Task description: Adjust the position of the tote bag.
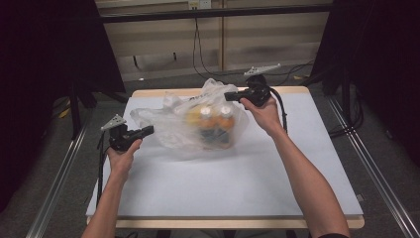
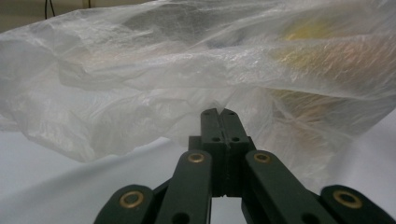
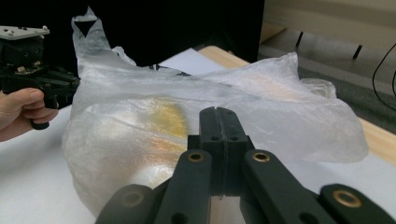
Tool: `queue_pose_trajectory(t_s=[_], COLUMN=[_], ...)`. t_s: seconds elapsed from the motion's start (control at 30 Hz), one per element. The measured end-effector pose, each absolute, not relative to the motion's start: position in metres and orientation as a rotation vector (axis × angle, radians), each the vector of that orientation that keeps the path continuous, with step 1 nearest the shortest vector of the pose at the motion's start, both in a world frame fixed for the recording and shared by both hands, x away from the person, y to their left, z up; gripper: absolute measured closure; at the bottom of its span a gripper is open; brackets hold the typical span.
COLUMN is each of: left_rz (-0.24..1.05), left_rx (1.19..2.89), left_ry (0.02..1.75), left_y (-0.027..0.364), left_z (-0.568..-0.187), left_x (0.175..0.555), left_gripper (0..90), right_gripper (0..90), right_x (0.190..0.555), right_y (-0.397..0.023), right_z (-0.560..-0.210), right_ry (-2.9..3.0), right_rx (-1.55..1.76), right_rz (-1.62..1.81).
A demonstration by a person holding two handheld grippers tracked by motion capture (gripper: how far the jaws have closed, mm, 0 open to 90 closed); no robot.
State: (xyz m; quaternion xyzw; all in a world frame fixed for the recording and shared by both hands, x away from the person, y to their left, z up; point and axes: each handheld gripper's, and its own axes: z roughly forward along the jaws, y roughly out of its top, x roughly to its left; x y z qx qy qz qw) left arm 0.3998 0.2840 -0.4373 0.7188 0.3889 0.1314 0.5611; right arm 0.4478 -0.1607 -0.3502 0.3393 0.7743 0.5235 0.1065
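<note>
Here both tools [image 1: 148, 130] [image 1: 230, 95] pinch the plastic bag [image 1: 173, 129] holding orange bottles [image 1: 214, 121].

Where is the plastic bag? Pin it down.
In the high view the plastic bag lies on the table, toward its far edge, between the left gripper and right gripper.

Left gripper [image 2: 218, 112]: black jaws rise from 6 o'clock, pressed flat together, tips pinching a fold of the bag [image 2: 140, 84]. Bag: thin, crinkled, translucent white plastic, spread from 9 through 12 to 3 o'clock. Yellow-orange shapes [image 2: 317, 56] blur through the film at 2 o'clock. White counter [image 2: 42, 177] under the bag at 8 and 4 o'clock.
</note>
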Motion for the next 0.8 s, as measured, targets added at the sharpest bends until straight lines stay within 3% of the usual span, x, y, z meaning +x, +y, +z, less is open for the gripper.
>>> queue_pose_trajectory(t_s=[0.5, 0.8], left_rz=[0.384, 0.399], left_rx=[1.673, 1.676], left_ry=[0.735, 0.671], left_y=[0.271, 0.260], left_z=[-0.389, -0.372], left_x=[0.370, 0.369], left_gripper=[90.0, 90.0], right_gripper=[90.0, 90.0], right_x=[0.391, 0.376], right_y=[-0.186, -0.219], right_z=[-0.329, -0.328], right_ry=[2.149, 2.072], right_rx=[0.865, 0.906], right_rz=[1.615, 1.627])
